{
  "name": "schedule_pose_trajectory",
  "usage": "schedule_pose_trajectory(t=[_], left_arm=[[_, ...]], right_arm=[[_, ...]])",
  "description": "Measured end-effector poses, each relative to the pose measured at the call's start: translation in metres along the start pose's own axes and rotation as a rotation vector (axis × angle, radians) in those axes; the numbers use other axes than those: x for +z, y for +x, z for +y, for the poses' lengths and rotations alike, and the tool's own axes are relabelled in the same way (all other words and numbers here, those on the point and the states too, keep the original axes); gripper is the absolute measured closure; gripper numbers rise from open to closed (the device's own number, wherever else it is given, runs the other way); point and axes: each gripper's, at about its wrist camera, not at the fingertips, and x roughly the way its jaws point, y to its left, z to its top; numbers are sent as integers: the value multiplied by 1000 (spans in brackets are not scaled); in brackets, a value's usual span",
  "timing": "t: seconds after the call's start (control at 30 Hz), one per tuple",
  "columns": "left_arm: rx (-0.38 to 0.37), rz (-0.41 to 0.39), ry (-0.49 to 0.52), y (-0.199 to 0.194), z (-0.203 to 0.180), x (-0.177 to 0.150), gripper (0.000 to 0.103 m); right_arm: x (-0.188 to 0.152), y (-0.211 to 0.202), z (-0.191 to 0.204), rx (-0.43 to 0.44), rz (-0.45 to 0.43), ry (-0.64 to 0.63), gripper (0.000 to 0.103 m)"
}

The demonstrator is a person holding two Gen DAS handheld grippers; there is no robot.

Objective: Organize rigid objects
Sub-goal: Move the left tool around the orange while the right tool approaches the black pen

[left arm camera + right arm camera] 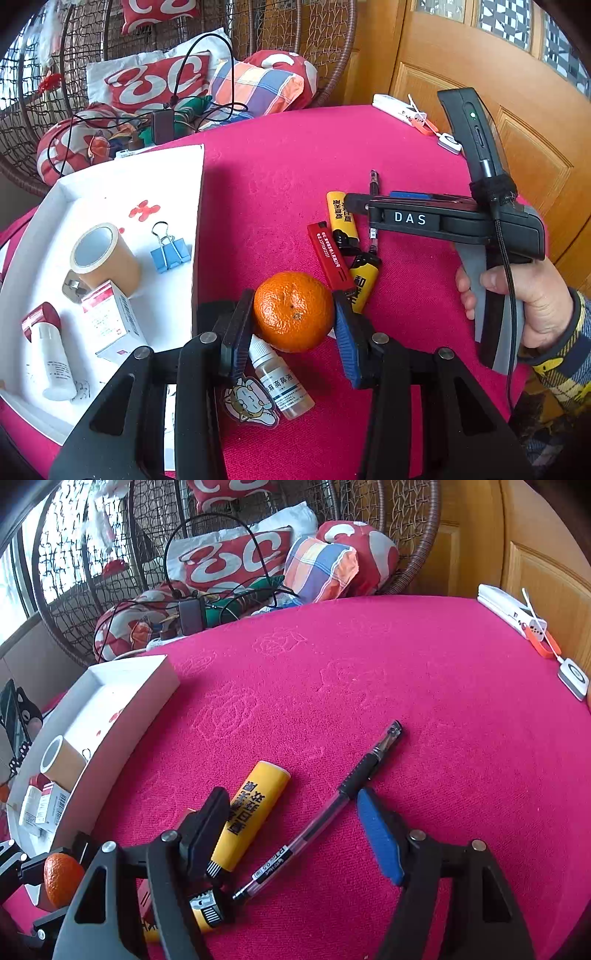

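Left claw (293, 314) clamped on mandarin (293, 312): lift clear of dropper bottle (280, 380), carry over white tray (197, 221) wall, release low. Right claw (295, 834) partly open, holding nothing, straddling pen (332, 805) and yellow lighter (255, 808); centre on one only.

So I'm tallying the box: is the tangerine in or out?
Out: the tangerine sits clamped in the left hand-held gripper over the pink cloth, beside the white box.

The left gripper (293, 317) points steeply down with both pads clamped on the orange (293, 312), while the right gripper (291, 834), gripped from below by a hand (528, 306) in a plaid sleeve, tilts down with its jaws apart, touching nothing.
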Motion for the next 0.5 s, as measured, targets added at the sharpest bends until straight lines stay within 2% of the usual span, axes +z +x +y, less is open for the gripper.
schedule_pose_trajectory(t=[0.1, 0.23, 0.4, 0.5], left_arm=[[-18, -17, -25, -3, 3, 2, 63], [-21, -18, -29, -4, -1, 1, 63], [-21, -25, -22, -10, -5, 1, 63], [-26, -33, -23, -13, -5, 1, 63]], right_arm=[[-3, -13, -13, -39, -37, 27, 34], [-4, -5, -12, -45, 14, 2, 34], [-5, 3, 11, -83, 37, -127, 34], [-8, -3, 0, -72, 41, -147, 44]])
